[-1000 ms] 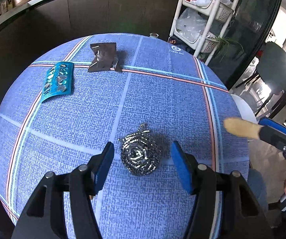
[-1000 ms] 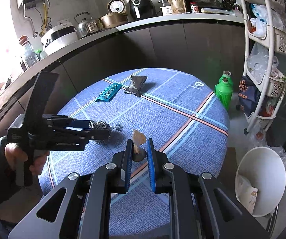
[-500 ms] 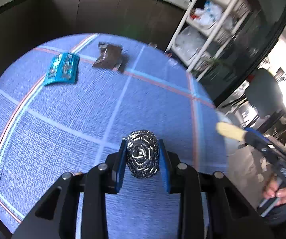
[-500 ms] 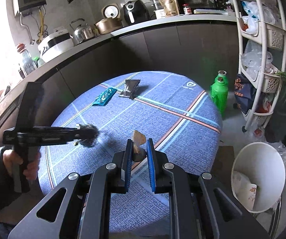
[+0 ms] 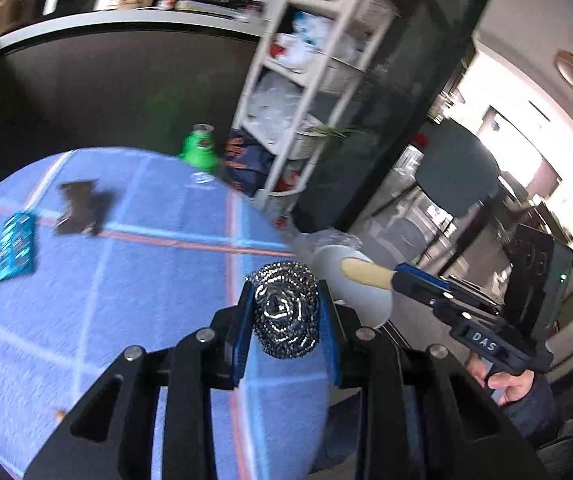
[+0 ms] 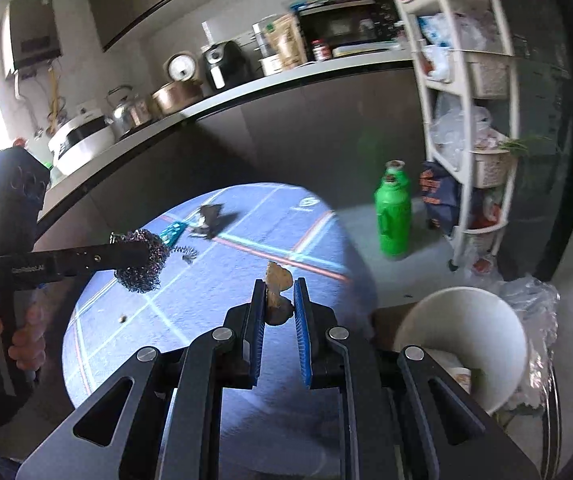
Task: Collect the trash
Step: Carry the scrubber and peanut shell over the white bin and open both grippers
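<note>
Blue checked cloth covers the round worktop (image 5: 86, 300) in the left wrist view. A second ago the steel scourer (image 5: 286, 308) lay there between wide jaws; now the left gripper (image 5: 286, 336) is clamped on this springy wire ball and carries it, lifted, toward the white bin (image 5: 362, 300) at centre right.

On the right wrist view, the right gripper (image 6: 280, 312) keeps its narrow hold on a tan, crumpled scrap (image 6: 276, 292); the bin (image 6: 486, 332) is at lower right, so both pieces are nearly collected.

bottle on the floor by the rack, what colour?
Bright green bottle, with a dull cap. Right wrist view shows it best.
</note>
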{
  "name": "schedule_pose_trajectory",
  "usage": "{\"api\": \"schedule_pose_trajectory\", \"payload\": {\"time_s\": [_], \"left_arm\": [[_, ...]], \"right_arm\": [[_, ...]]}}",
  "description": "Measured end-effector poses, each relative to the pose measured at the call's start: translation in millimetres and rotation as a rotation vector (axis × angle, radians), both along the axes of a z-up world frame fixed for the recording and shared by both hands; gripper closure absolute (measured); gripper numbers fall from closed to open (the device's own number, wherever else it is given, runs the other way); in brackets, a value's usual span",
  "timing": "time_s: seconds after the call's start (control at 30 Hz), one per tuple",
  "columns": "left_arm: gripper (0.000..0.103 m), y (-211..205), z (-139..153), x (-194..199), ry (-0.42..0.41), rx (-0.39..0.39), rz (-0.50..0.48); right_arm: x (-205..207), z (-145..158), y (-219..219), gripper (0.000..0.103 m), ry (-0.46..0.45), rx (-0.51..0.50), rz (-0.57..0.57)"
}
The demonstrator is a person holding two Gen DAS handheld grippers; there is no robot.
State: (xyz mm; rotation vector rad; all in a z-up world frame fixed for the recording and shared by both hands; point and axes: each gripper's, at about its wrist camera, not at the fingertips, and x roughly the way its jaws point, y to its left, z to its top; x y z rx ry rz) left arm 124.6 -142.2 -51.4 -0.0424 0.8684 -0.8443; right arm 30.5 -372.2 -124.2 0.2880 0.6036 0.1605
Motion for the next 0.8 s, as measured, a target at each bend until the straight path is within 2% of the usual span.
{"api": "schedule_pose_trajectory", "payload": {"time_s": [0.2,0.5,0.8], "left_arm": [[0.073,-72.1,-8.0,3.0,0.004,0.036,-0.124],[0.072,-174.5,-47.0,17.3,0.053,0.119,-0.267],[0.071,-239.4,-91.2,24.1,0.086,0.226,-0.338]], "right_arm": [[-17.0,-17.6,-50.7,0.090,0.025,0.027,-0.110],[-30.0,-66.9,-113.8,0.090,0.111,0.093,-0.249],[-25.5,-125.4,-141.4,0.090,0.211,0.154,-0.304]]}}
